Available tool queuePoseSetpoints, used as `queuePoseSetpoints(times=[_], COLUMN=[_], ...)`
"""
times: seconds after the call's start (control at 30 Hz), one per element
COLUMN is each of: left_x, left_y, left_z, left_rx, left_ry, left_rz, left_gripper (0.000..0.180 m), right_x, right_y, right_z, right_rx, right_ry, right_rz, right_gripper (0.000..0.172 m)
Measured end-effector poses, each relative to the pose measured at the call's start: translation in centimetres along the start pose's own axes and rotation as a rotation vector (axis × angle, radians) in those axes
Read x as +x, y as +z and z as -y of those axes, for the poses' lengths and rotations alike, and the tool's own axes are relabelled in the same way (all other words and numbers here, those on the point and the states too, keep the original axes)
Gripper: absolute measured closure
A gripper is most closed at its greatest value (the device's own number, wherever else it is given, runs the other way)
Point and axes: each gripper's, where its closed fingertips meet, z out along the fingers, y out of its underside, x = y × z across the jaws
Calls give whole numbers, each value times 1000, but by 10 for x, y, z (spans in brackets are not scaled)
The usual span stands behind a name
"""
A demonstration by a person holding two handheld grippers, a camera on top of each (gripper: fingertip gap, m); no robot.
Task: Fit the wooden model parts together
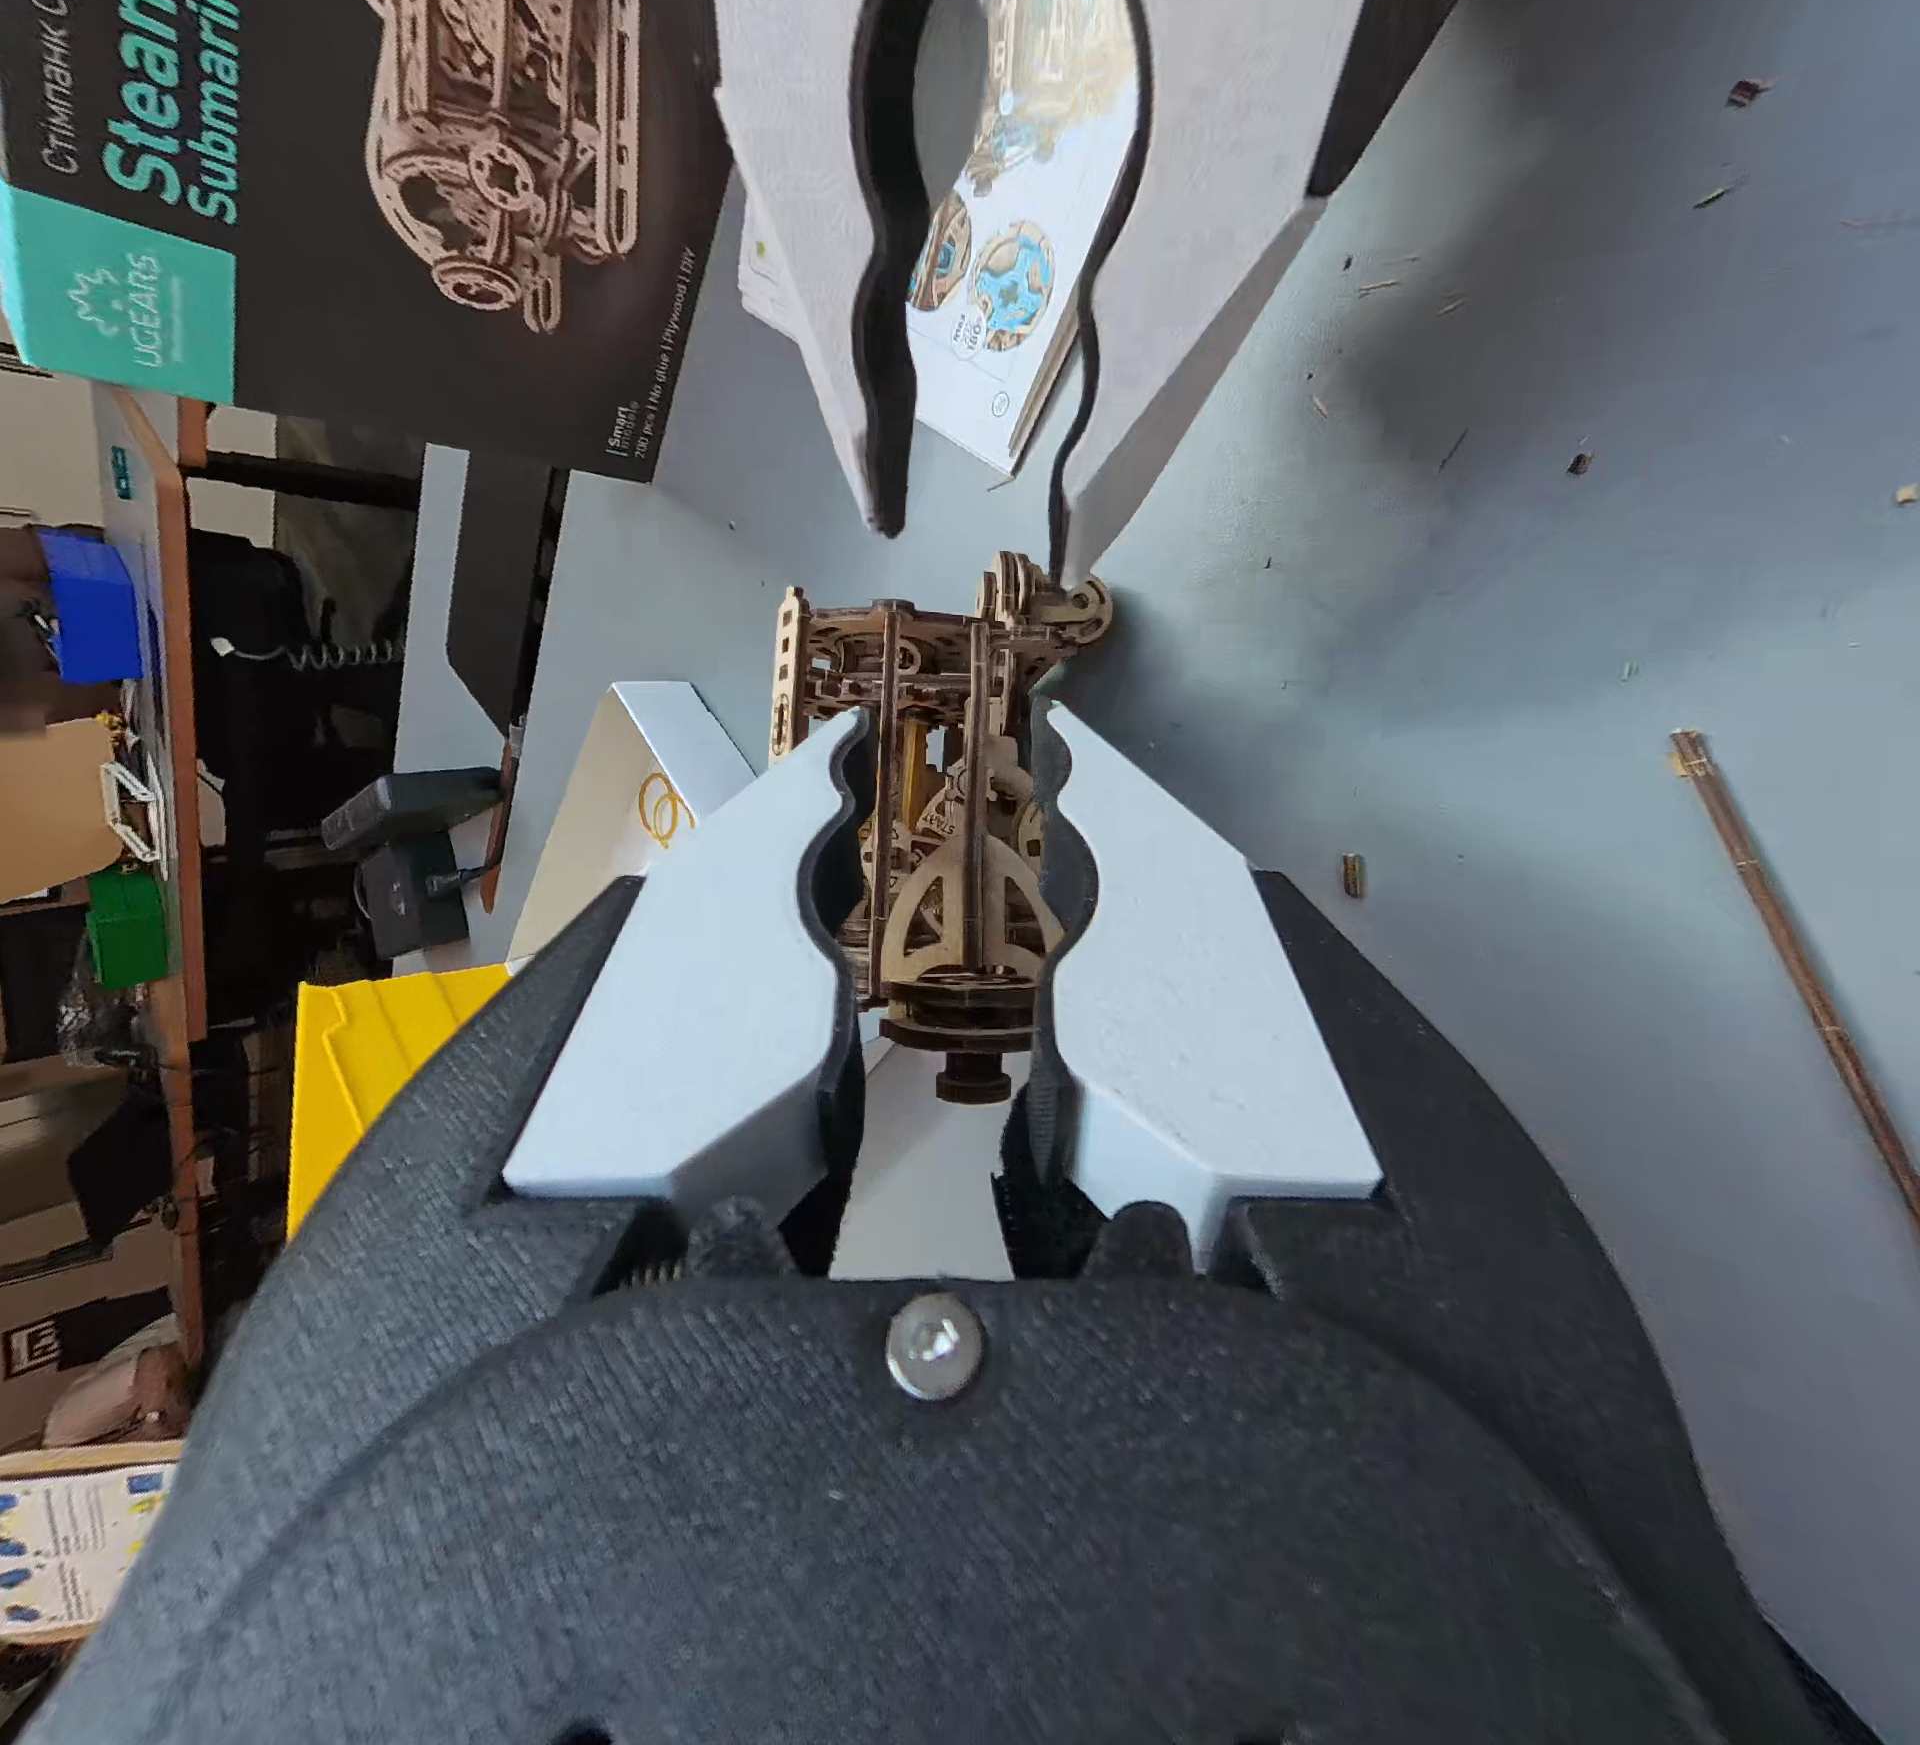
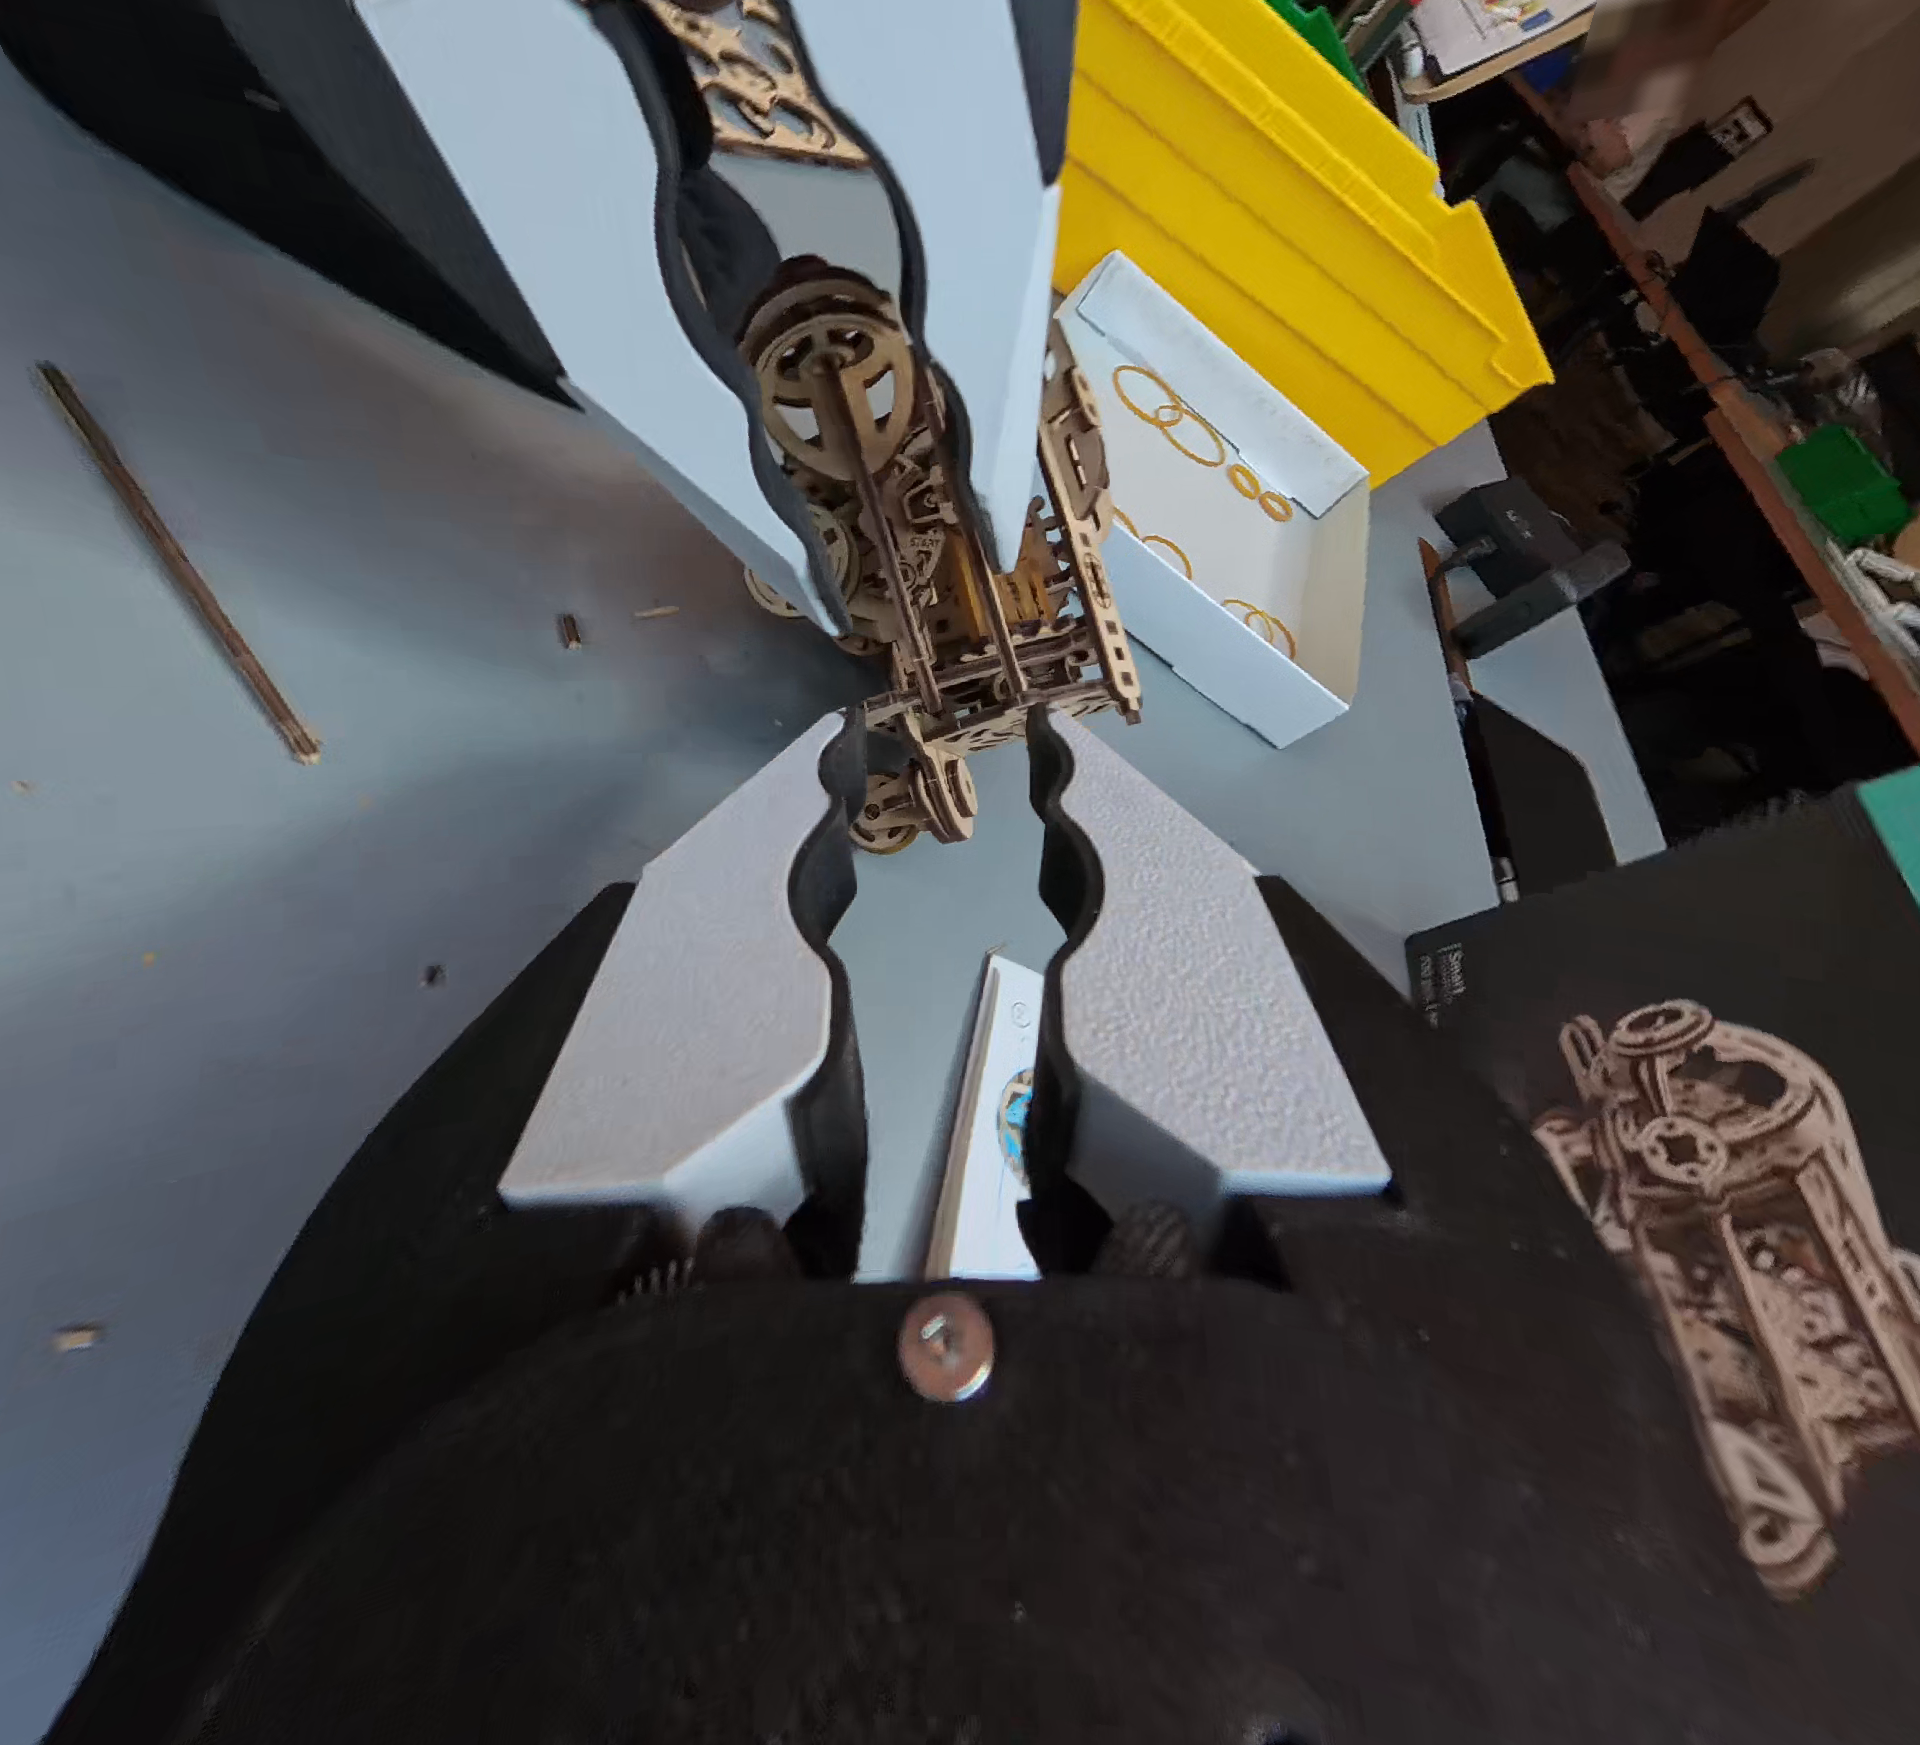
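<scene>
We find the wooden model [image 1: 904,656] on the grey worktop [image 2: 364,552], just beside the white tray [image 2: 1226,615] of rubber bands. The tray lies toward the worktop edge that carries the yellow bin [image 2: 1247,189]. The model's long axis runs straight from one claw to the other, and the two claws face each other along it. The left claw [image 1: 951,729] straddles the flywheel end at a narrow setting, with its pads against the model's two flanks, so we judge that it holds the body steady. The right claw [image 2: 940,739] stands at a moderate gap at the opposite end and grips nothing. The small wheel assembly [image 2: 914,802] that projects from that end sits between its fingertips, close against one pad and clear of the other. The coming move therefore turns on this end-on alignment: we judge that the right claw is the one placed to work on the wheel assembly, along the model's axis, against the left claw's hold. The left wrist view shows the model's shaft end and one right fingertip touching the wheel assembly [image 1: 1049,599], with the kit box [image 1: 416,85] beyond. Only the right wrist view shows the gap at the other pad and the left claw's fingers along the model's sides. We cannot tell whether the model rests on the worktop or is lifted slightly.
</scene>
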Motion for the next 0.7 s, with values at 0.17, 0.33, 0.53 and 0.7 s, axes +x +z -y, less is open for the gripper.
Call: queuePoseSetpoints(times=[0.17,0.33,0.53,0.7], left_x=[1,-5,-55,-145], left_y=[1,-3,-49,-159], left_z=[3,6,32,71], left_rx=[-9,0,264,772], left_ry=[-43,-56,-165,-295], left_rz=[-74,-87,-5,174], left_gripper=[157,157,152,139], right_x=[-9,-6,2,20], right_y=[-9,-14,-35,-52], right_z=[-6,-6,7,30], right_rx=[-44,-79,76,225], right_ry=[388,474,577,504], right_rz=[-13,-114,-273,-395], right_gripper=[149,142,147,153])
